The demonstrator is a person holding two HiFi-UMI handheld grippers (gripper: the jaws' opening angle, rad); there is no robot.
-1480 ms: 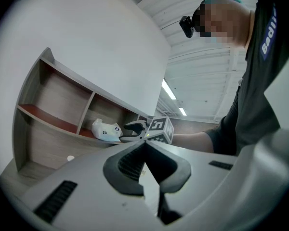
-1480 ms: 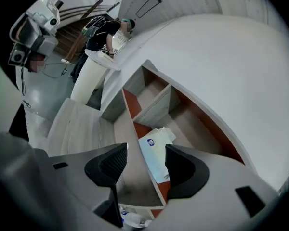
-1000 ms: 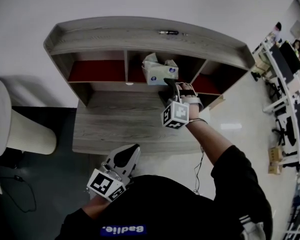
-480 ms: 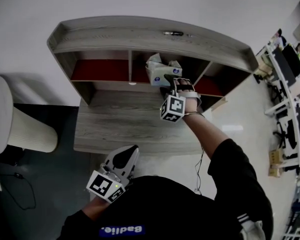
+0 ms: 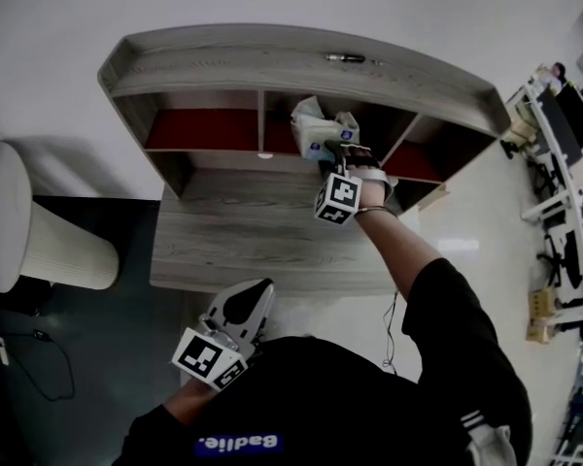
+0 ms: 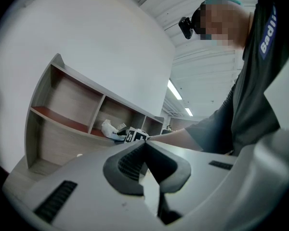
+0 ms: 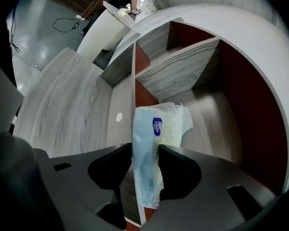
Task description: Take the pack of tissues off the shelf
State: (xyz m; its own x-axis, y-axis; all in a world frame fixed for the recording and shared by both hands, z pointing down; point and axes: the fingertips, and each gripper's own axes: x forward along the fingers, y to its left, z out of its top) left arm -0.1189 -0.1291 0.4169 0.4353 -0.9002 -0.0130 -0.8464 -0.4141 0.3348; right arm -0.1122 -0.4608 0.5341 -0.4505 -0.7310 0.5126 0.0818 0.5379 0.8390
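Moved since earlier frame: your right hand-held gripper [image 5: 332, 155] has travelled forward off the worktop [image 5: 233, 241] and into the shelf [image 5: 301, 66]. Your left one has not shifted.
Item: pack of tissues [image 7: 151, 148], soft pale wrapper with a blue label, one loose sheet standing up at its far end.
Location of item: middle compartment of the shelf, on the compartment floor close to its front edge, not yet lifted.
Right hand-held gripper, state: jaws wide and closing. The pack stands between them, and the pads look to be meeting its two long sides.
Left hand-held gripper [image 5: 262, 287]: jaws together, nothing between them. You hold it low by your body, at the near edge of the worktop and well apart from the shelf.
Step in hand: the grasp itself, by my reading. The reach is done and the withdrawal is not begun.
Next move calls for: finish the squeeze until the wrapper stops yielding. Then draw the pack straight back toward you, keeping it clear of the upright divider beside it.
Handling note: the wrapper will likely crumple and slip in a light hold, so let the grip settle before you pull.
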